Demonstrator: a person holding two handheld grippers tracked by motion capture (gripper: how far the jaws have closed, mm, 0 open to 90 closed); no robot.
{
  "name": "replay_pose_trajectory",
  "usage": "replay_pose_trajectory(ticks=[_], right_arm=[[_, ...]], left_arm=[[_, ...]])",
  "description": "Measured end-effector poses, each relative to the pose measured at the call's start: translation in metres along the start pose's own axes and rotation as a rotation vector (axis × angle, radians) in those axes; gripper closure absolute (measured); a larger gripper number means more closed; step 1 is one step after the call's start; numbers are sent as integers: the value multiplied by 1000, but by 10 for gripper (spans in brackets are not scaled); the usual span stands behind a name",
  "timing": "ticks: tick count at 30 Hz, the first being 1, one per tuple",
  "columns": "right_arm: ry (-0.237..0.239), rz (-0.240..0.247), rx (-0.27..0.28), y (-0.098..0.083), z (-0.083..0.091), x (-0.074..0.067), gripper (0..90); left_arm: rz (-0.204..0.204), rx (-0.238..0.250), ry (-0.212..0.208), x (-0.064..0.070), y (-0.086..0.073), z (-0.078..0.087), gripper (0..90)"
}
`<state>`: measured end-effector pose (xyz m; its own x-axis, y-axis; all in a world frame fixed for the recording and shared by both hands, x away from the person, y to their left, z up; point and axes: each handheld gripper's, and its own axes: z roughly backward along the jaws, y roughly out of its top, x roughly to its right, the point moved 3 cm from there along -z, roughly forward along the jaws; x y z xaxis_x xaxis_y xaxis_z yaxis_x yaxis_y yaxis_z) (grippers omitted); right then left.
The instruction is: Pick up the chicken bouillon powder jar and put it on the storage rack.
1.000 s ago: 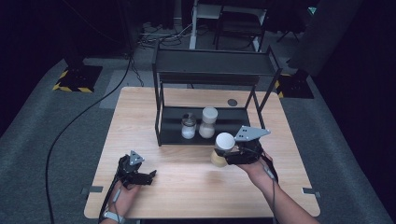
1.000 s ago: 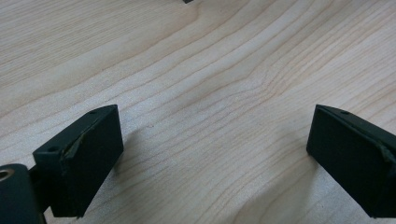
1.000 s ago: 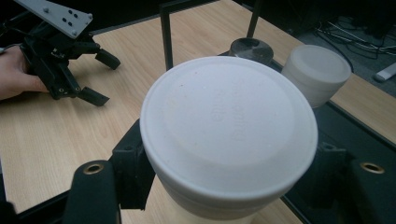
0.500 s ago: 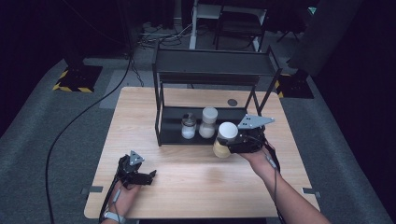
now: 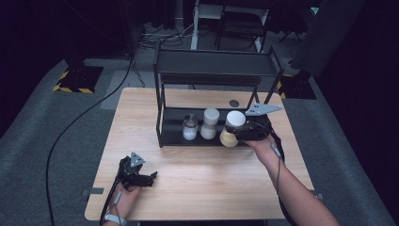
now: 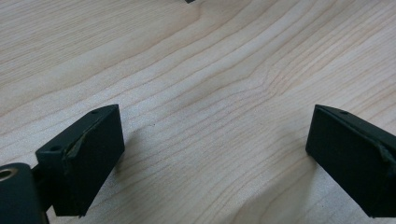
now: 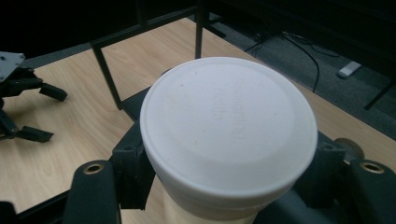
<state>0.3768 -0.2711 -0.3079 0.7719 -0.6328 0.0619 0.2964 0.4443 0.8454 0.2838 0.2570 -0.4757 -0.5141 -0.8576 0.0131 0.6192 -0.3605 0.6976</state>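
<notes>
My right gripper (image 5: 245,130) is shut on a jar (image 5: 232,128) with a white lid and a yellowish body, held upright at the front right edge of the black rack's (image 5: 216,69) lower shelf. The right gripper view looks down on the jar's lid (image 7: 229,123), with a black finger (image 7: 132,169) at each side. Two more jars stand on that shelf: a small glass jar (image 5: 189,128) and a white-lidded jar (image 5: 210,123). My left gripper (image 5: 143,178) rests open on the wooden table (image 5: 197,183) near the front left. Bare wood lies between its fingertips (image 6: 88,154).
A small dark round disc (image 5: 234,102) lies on the table behind the rack's right side. The rack's top shelf is bare. Black rack posts (image 7: 106,74) stand close to the held jar. A black cable (image 5: 75,127) runs over the grey floor at the left.
My right gripper has carried the jar forward and slightly right, from above the table's middle to the rack's lower shelf beside the white-lidded jar. The left gripper has stayed still.
</notes>
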Motion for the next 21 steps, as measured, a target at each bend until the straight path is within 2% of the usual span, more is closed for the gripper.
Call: replay_pose_trajectory(ticks=[7, 16, 21], right_arm=[[-20, -25, 1, -1, -7, 11, 337], [-43, -74, -17, -13, -30, 27, 337], [-59, -84, -21, -21, -41, 33, 337]], left_arm=[[5, 2, 1, 0, 0, 0, 47], [6, 2, 3, 0, 0, 0, 48], [6, 2, 3, 0, 0, 0, 48]])
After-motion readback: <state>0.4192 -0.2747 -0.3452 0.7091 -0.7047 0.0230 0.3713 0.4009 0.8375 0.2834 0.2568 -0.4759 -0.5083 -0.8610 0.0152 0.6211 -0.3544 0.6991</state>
